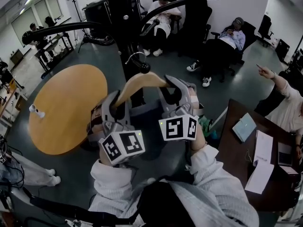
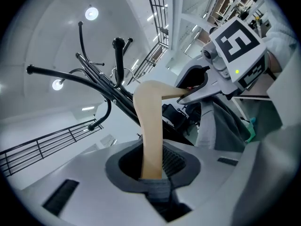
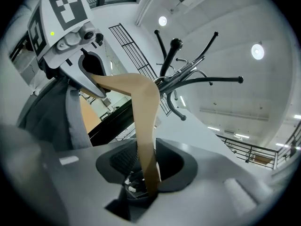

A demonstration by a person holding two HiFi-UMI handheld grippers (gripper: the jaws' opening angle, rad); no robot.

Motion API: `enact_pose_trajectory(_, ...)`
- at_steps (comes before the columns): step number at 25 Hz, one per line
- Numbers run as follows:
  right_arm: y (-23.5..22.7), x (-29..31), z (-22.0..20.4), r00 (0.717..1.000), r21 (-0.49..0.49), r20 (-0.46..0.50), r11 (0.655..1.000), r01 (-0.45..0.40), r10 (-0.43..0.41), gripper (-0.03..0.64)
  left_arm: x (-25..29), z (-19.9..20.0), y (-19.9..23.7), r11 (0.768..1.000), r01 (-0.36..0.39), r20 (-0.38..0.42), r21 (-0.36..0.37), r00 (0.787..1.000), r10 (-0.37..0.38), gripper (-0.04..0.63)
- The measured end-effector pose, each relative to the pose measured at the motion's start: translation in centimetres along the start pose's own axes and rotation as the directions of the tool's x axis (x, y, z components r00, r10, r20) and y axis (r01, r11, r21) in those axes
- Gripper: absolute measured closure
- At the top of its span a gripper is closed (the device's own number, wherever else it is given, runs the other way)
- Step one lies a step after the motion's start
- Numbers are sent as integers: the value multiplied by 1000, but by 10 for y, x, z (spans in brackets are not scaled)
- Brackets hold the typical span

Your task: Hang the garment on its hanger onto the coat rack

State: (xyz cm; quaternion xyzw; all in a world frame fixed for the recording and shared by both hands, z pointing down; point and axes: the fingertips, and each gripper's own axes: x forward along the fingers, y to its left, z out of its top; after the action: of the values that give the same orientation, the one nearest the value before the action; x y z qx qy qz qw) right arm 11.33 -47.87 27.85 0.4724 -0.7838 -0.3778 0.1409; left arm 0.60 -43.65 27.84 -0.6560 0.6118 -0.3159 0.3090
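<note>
Pinching the hanger point(image 1: 142, 82) from both sides: left gripper point(image 2: 151, 168) clamped on one wooden arm, right gripper point(image 3: 146, 173) clamped on the other. Carrying the grey garment point(image 2: 225, 126) draped below, between the two. Holding the hook point(image 1: 136, 60) up by the pole of the rack point(image 1: 120, 27), over no peg yet; impossible to say whether touching.

Likely to tip under an uneven lift from two separate pinches on smooth wood, sliding the garment off one shoulder. Could snag the hook on the pole or on a small lower curl instead of seating it on a peg. Might slip in the jaws if pulled apart.

Tight straight ahead against the pole. Open higher up, toward the long left peg point(image 1: 61, 28) and the right one point(image 1: 184, 3). Bounded low by the table point(image 1: 66, 108) at left and the desk point(image 1: 236, 150) at right. Well clear of the seated people beyond.
</note>
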Motion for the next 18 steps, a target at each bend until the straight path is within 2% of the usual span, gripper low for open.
enact_pose_trajectory(6,13,9,-8,1000,5,-10,1000,-10,10,508,8,-13,-4,1000,10,-13,12,1000,-9,524)
enact_pose_trajectory(12,14,10,-5,1000,-18,25,1000,15,-14,508,6,-14,0,995,-78,40,62,996,75,523)
enact_pose_trajectory(14,15,8,-4,999,-12,36,1000,7,-7,508,3,-12,0,996,-70,65,56,996,66,523)
enact_pose_trajectory(18,16,3,-2,997,67,45,996,-58,55,504,-6,-9,-1,999,-33,99,11,995,32,498)
